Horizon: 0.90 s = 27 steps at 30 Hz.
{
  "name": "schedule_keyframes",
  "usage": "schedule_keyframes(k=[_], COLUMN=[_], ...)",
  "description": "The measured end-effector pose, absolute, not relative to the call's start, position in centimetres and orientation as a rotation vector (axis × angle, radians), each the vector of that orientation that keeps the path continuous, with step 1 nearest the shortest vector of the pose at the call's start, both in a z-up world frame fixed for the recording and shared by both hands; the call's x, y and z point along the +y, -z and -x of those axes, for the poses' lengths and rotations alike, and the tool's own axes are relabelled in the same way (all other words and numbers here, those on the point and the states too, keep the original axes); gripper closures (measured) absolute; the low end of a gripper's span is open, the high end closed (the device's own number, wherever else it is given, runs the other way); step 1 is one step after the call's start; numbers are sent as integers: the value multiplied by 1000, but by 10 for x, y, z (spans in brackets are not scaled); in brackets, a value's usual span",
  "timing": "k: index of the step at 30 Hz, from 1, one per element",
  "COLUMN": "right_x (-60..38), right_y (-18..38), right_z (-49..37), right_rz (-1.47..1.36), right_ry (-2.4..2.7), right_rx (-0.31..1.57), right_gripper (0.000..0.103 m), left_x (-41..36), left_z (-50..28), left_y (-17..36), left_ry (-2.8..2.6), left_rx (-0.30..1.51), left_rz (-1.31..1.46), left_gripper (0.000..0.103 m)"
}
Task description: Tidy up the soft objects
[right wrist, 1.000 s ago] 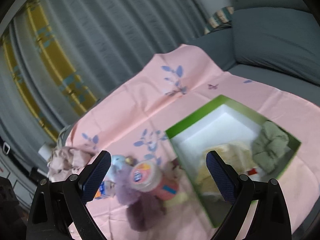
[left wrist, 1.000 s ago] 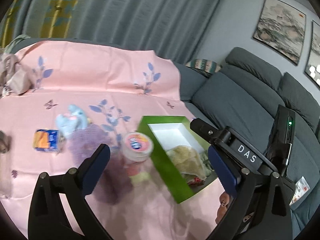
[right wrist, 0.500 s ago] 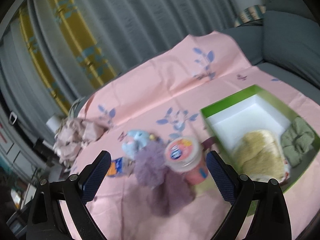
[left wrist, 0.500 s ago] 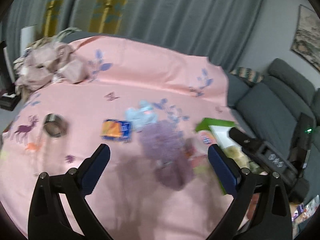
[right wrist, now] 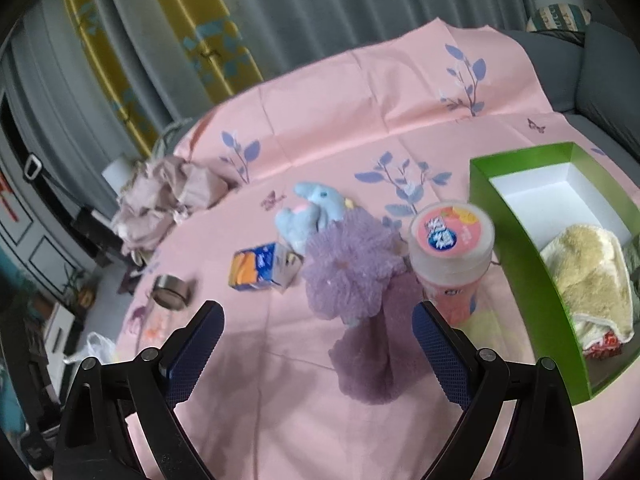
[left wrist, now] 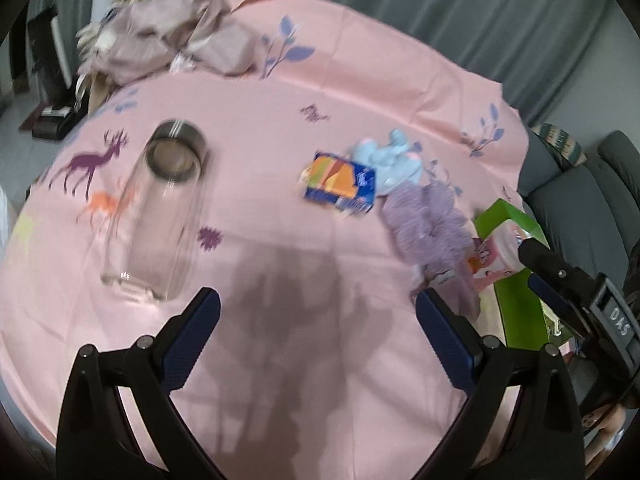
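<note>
A purple fluffy soft object [right wrist: 352,268] lies mid-table; it also shows in the left wrist view [left wrist: 432,228]. A light blue plush toy [right wrist: 312,212] lies just behind it, and shows in the left wrist view too [left wrist: 392,158]. A green box [right wrist: 520,216] at the right holds a cream fleece cloth [right wrist: 588,268] and a green soft item at its far edge. My right gripper [right wrist: 318,344] is open and empty, just in front of the purple object. My left gripper [left wrist: 318,340] is open and empty above bare cloth. The right gripper's body [left wrist: 576,300] shows at the left view's right edge.
A pink-lidded cup [right wrist: 452,256] stands between the purple object and the box. An orange-blue carton [right wrist: 260,268] and a clear glass jar on its side [left wrist: 156,208] lie to the left. Crumpled pinkish fabric [left wrist: 168,36] sits at the far edge. A grey sofa [left wrist: 580,200] is to the right.
Both grippers have swung left, away from the green box. The jar and the fabric pile have come into the left view. The purple object now sits centred before the right gripper. Both stay open.
</note>
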State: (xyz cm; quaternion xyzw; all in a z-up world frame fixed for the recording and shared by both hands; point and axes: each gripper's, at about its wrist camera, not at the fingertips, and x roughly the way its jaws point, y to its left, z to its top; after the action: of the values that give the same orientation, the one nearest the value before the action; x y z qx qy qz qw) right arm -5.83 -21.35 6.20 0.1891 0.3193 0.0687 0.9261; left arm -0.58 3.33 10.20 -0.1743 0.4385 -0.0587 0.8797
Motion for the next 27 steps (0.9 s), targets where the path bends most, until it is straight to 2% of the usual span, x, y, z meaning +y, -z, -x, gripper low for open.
schedule_keyframes(k=[2,7,8,9,16,19,21,27], right_x=[-210,-203,-201,-198,-174,-170,-171,-172], right_y=[-55,-30,-25,-20,-8,-2,1,-13], right_z=[49,23,18,11,-18,-26,-28,-16], right_rz=[-400,-464,-461,-446,-251,-219,-209,-249], right_ry=[-137,-120,-99,-66,30,37,57,-21], right_rx=[686,758,770,789,803,801,796,742], right_gripper=[7,21,27,32,48,69,87,95], left_x=[36,39,39,40,45,42,41,44], left_z=[6,11,11,10,8,8,8,7], left_y=[-101,-100,-99,-97,-93,-93,-92,-89], left_ry=[116,109,110,111,107,112,107,95], left_rx=[920,928,937,944,964,969,973,983], left_rz=[377,373,370,369,377,370,359,369], left_gripper=[5,5,5,5,5,5,5,5])
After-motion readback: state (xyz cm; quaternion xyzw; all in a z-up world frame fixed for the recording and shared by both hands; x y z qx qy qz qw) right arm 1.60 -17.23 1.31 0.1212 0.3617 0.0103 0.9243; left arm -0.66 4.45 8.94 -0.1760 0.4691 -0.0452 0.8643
